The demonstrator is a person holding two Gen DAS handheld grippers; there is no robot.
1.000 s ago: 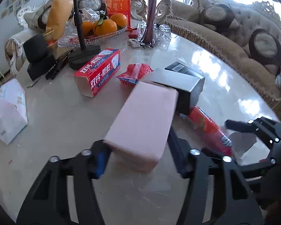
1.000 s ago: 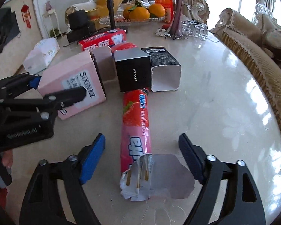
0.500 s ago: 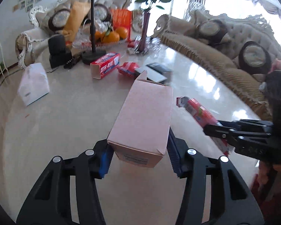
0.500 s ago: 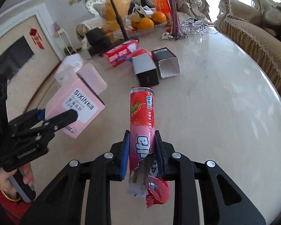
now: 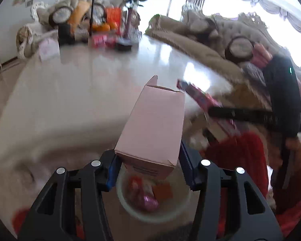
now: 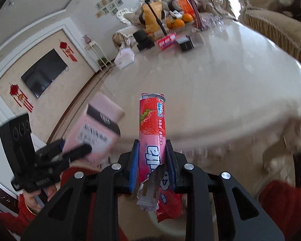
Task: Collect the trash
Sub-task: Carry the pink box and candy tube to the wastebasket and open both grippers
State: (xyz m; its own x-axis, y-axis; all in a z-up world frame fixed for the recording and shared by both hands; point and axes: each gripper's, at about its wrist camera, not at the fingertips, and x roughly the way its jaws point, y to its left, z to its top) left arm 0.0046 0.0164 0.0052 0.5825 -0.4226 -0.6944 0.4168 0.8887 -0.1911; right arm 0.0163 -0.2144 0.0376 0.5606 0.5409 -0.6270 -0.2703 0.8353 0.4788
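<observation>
A: What does the left gripper hold?

B: A pink carton, pinched at its lower end between blue-padded jaws. One top flap stands open. The carton hangs beyond the marble table's near edge, directly above a pale round bin on the floor. Red and pink wrappers lie inside the bin.

A: And the right gripper?

B: Its jaws are pressed against both sides of a strawberry candy tube wrapper, which stands nearly upright. The torn foil end hangs below the pads. It too sits off the table's near edge; the left-wrist view shows it blurred, just right of the carton.

A: How do the two items sit relative to each other?

B: From the right wrist, the pink carton shows its printed label and a dark band, to the left of the wrapper and apart from it.

A: What remains on the table?

B: At the far end of the table: a red toothpaste box, a small black box beside an open silver-lined carton, a plate of oranges, a dark vase with a rose, a black stand, and a white tissue pack near the table's left rim. A beige sofa runs along the table's right side.
</observation>
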